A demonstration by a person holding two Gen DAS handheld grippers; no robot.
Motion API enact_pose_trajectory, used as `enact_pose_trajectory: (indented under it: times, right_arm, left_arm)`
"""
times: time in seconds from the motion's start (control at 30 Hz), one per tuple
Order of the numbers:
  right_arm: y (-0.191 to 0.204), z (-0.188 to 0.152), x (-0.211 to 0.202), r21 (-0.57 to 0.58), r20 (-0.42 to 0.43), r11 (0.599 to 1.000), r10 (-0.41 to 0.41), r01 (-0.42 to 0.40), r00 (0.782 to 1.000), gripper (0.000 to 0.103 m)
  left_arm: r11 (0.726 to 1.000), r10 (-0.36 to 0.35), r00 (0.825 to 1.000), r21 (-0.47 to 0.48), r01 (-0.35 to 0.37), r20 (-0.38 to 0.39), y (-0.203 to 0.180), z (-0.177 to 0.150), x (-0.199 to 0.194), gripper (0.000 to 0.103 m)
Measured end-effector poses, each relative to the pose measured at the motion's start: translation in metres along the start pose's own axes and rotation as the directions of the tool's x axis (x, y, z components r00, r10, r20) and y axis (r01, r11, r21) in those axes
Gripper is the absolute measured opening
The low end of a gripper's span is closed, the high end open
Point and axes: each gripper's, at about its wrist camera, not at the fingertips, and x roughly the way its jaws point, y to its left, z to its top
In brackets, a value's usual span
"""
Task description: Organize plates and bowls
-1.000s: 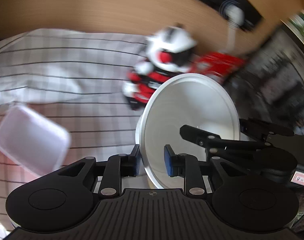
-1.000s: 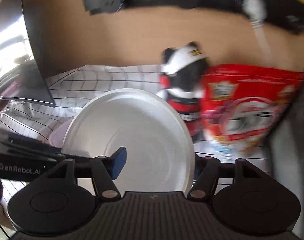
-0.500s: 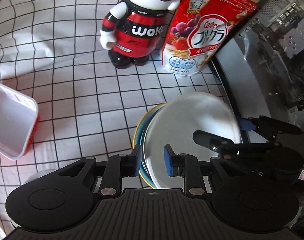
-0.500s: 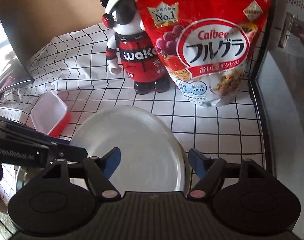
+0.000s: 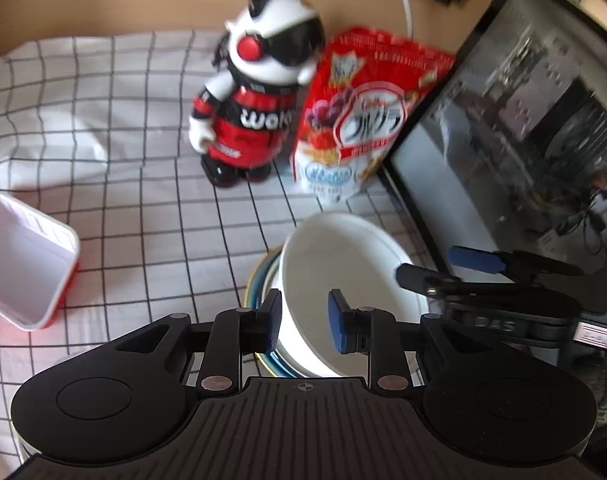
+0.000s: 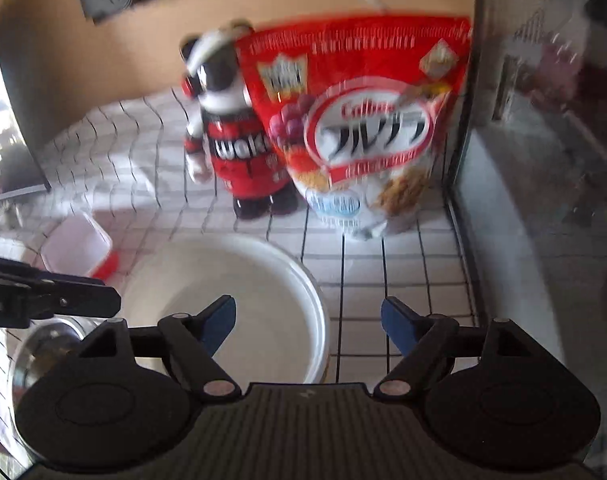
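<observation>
Gripping white bowl (image 5: 343, 280), apparently; right jaws wide.

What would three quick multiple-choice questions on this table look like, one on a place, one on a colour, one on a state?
1. Where does the white bowl sit?
A. on the stacked plates
B. inside the plastic container
C. on the cereal bag

2. What is the cereal bag's main colour?
A. green
B. red
C. blue

3. How is the right gripper?
A. shut on the bowl
B. shut on the toy figure
C. open

1 A: the white bowl covers the stacked plates, whose rims peek out.
2 B: the cereal bag is mostly red.
3 C: the right gripper jaws have just been opening, straddling the bowl's rim without touching it.
</observation>
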Motion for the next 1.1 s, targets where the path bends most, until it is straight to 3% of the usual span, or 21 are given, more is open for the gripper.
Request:
enact_pose_trajectory:
  times: [0.2,0.33,0.47,0.7,1.0,1.1]
  right_arm:
    - [0.046,0.003,-0.027,-0.020,0.030,0.986,0.168,-0.167,0.985,0.083]
    - [0.090,-0.005,-0.025,-0.074,-0.022,0.962,0.261,-0.262,0.965,0.083]
    - [0.129,-0.022,-0.010,-0.126,-0.126,0.942,0.296,-0.311,0.947,0.083]
    - [0.171,-0.061,0.014,-0.175,-0.291,0.923,0.285,-0.344,0.913,0.083]
    - [0.183,-0.096,0.040,-0.181,-0.336,0.941,0.212,-0.284,0.917,0.083]
    - [0.179,-0.098,0.050,-0.139,-0.345,0.954,0.204,-0.265,0.916,0.084]
  left_arm:
    - [1.000,-0.006,0.997,-0.021,0.008,0.071,0.021,-0.018,-0.031,0.027]
    - [0.996,0.061,0.995,-0.075,-0.056,0.073,0.053,-0.039,-0.048,0.027]
    - [0.980,0.133,0.990,-0.158,-0.124,0.048,0.092,-0.065,-0.063,0.027]
    - [0.924,0.224,0.974,-0.325,-0.202,0.032,0.156,-0.114,-0.088,0.027]
    - [0.894,0.265,0.964,-0.373,-0.248,-0.007,0.176,-0.145,-0.084,0.027]
    - [0.887,0.238,0.971,-0.405,-0.221,-0.007,0.180,-0.152,-0.081,0.027]
